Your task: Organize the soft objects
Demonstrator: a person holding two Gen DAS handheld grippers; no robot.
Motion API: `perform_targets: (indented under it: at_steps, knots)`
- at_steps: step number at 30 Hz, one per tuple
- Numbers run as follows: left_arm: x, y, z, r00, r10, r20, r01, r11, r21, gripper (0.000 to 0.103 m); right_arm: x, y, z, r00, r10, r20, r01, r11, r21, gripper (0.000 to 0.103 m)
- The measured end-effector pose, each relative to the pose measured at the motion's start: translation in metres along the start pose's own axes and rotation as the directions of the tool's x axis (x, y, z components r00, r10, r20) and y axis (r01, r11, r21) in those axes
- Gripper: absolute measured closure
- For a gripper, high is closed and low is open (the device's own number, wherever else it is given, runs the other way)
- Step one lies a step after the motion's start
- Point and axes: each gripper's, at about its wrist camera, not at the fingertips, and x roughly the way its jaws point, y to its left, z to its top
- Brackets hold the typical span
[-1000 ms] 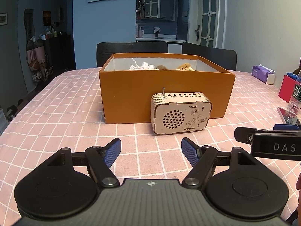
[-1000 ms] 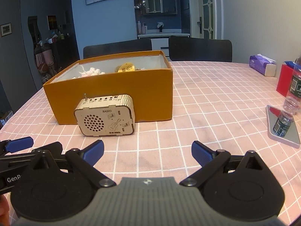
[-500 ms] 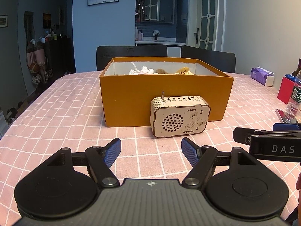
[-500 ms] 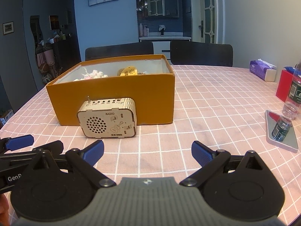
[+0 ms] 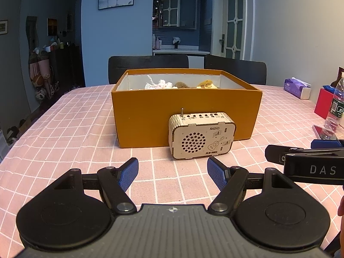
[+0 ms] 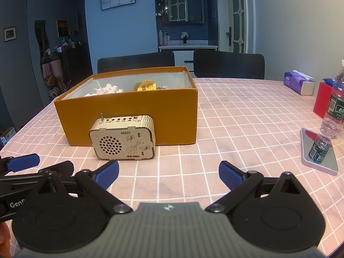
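An orange box (image 5: 150, 116) (image 6: 172, 116) stands mid-table on the pink checked cloth. Inside it lie a white fluffy toy (image 5: 159, 84) (image 6: 108, 89), a brown soft thing (image 5: 181, 84) and a yellow soft toy (image 5: 207, 85) (image 6: 146, 86). My left gripper (image 5: 172, 173) hovers open over the cloth in front of the box, holding nothing. My right gripper (image 6: 168, 173) is open too, wider, and empty, to the right of the left one. In each wrist view the other gripper's blue fingertip shows at the edge.
A wooden toy radio (image 5: 201, 136) (image 6: 123, 139) leans against the box front. At the right are a tissue pack (image 6: 297, 83), a red box (image 6: 322, 101), a water bottle (image 6: 335, 111) and a small mirror (image 6: 318, 150). Two black chairs (image 6: 228, 66) stand behind the table.
Both grippers have tilted upward a little, so the box and radio sit lower in the views. Their opening has not changed.
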Motion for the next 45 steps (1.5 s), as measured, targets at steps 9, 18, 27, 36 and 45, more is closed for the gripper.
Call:
perform_targets:
  at_steps: [9,18,27,36,45]
  knots:
    - [-0.0012,0.0004,-0.0002,1.0,0.0,0.002,0.0,1.0,-0.002,0.017,-0.0027,-0.0001,-0.0015,1.0,-0.001,0.006,0.001,1.0,0.0,0.006]
    - [-0.0016,-0.0027,-0.001,1.0,-0.008,0.0,0.008,1.0,0.001,0.017,-0.0035,-0.0019,-0.0031,1.0,-0.001,0.003,0.001,1.0,0.009,0.006]
    - [-0.0013,-0.0031,-0.0014,1.0,-0.01,-0.003,0.01,1.0,0.0,0.017,-0.0034,-0.0027,-0.0052,1.0,0.002,0.001,-0.002,1.0,0.013,0.006]
    - [-0.002,-0.0037,-0.0024,1.0,-0.012,-0.005,0.012,1.0,-0.001,0.017,-0.0027,-0.0024,-0.0048,1.0,0.002,-0.004,-0.002,1.0,0.01,0.006]
    - [-0.0019,-0.0045,-0.0023,1.0,-0.015,-0.007,0.015,1.0,-0.001,0.017,-0.0022,-0.0029,-0.0057,1.0,0.002,-0.006,-0.002,1.0,0.01,0.006]
